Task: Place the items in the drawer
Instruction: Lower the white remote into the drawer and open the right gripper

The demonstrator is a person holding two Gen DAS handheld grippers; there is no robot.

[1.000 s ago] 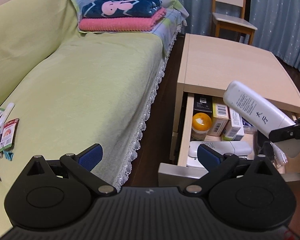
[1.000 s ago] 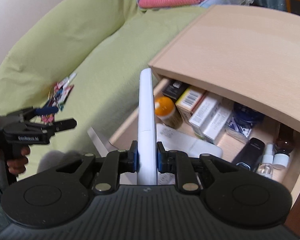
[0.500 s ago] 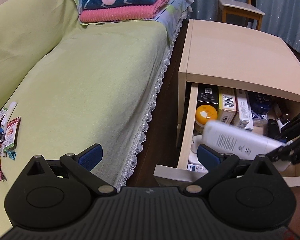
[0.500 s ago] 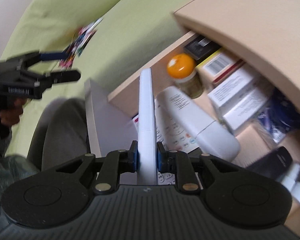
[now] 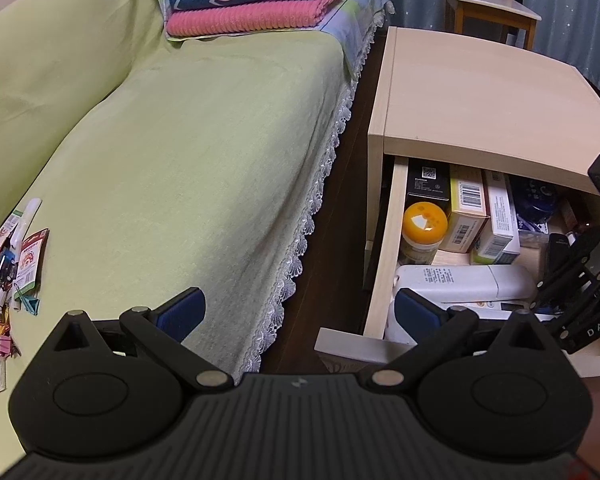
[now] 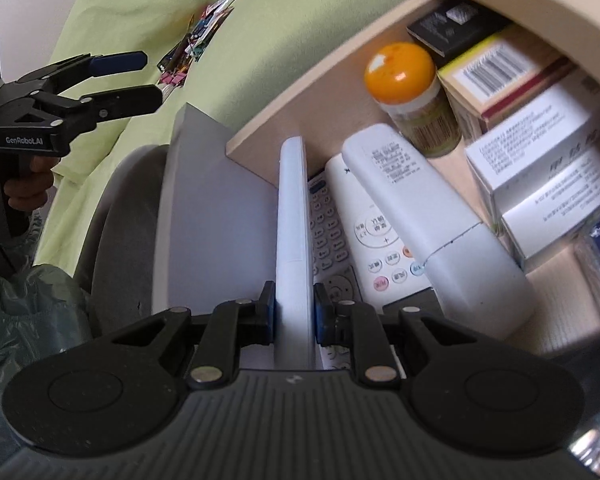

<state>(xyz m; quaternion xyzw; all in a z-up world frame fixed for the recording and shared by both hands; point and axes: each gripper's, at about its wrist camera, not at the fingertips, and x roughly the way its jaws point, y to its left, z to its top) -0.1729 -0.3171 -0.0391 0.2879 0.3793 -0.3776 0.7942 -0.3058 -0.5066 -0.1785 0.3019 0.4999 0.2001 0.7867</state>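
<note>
My right gripper [image 6: 294, 316] is shut on a white remote [image 6: 294, 232], seen edge-on, down inside the front left corner of the open drawer [image 6: 300, 112]. Beside it lie a button-face remote [image 6: 340, 240] and a label-up remote [image 6: 420, 216]. In the left wrist view the right gripper [image 5: 544, 292] reaches into the drawer [image 5: 384, 240] from the right, by the label-up remote [image 5: 460, 284]. My left gripper [image 5: 298, 308] hangs open and holds nothing, over the sofa edge left of the drawer. It also shows as the left gripper [image 6: 152, 76].
The drawer holds an orange-lidded jar [image 5: 424, 220], several boxes [image 5: 468, 208] and small bottles. Above it is the wooden cabinet top [image 5: 480, 92]. On the green sofa [image 5: 180, 140] lie a stationery pile [image 5: 4, 260] and folded blankets [image 5: 256, 0]. A chair [image 5: 492, 0] stands behind.
The right gripper has come down from above the drawer and tipped the white remote into the drawer's front. The left gripper stayed open and shifted only slightly.
</note>
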